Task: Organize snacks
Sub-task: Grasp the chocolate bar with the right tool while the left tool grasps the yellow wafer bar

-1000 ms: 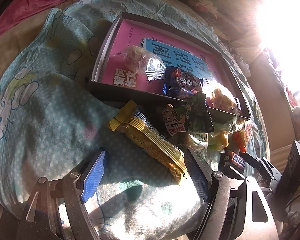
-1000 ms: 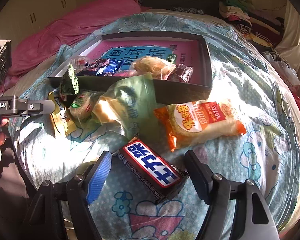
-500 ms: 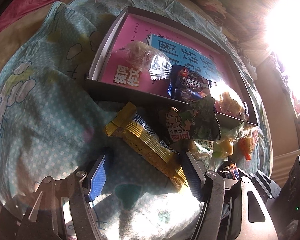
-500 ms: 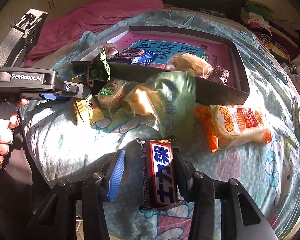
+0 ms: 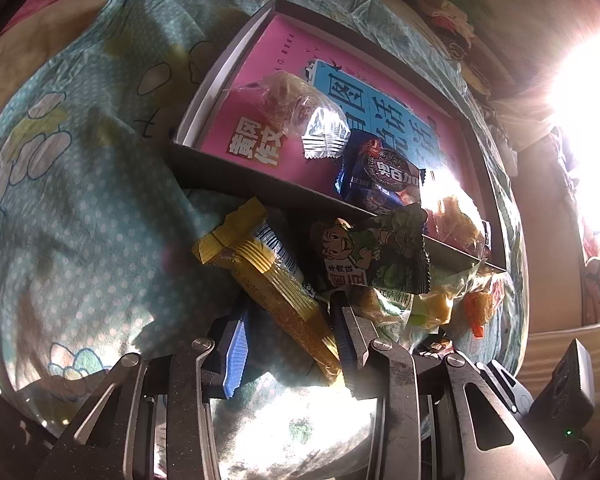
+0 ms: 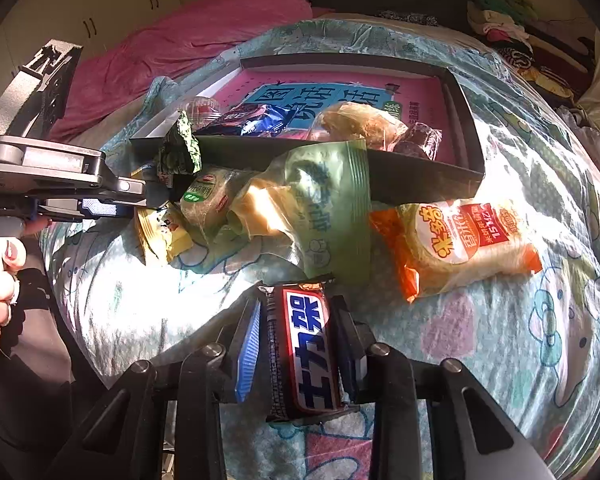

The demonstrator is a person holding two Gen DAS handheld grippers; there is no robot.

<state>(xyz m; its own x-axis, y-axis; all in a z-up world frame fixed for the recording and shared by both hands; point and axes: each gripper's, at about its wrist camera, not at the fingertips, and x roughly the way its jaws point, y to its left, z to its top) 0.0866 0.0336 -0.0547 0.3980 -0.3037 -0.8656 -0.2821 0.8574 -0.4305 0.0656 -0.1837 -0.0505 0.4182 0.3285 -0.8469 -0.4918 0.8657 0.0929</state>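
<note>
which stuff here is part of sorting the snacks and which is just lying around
Part of the job:
- chocolate bar, in the right gripper's jaws, which have just been closing
- yellow wafer pack, in the left gripper's closing jaws
- orange rice cracker pack
- green snack bag
- box holding snacks

Just lying about:
- pink blanket
- clothes pile

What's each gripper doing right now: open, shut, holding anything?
Left gripper: jaws just closing around the yellow snack pack; a firm grip cannot be told.
Right gripper: jaws just closed on the chocolate bar.
</note>
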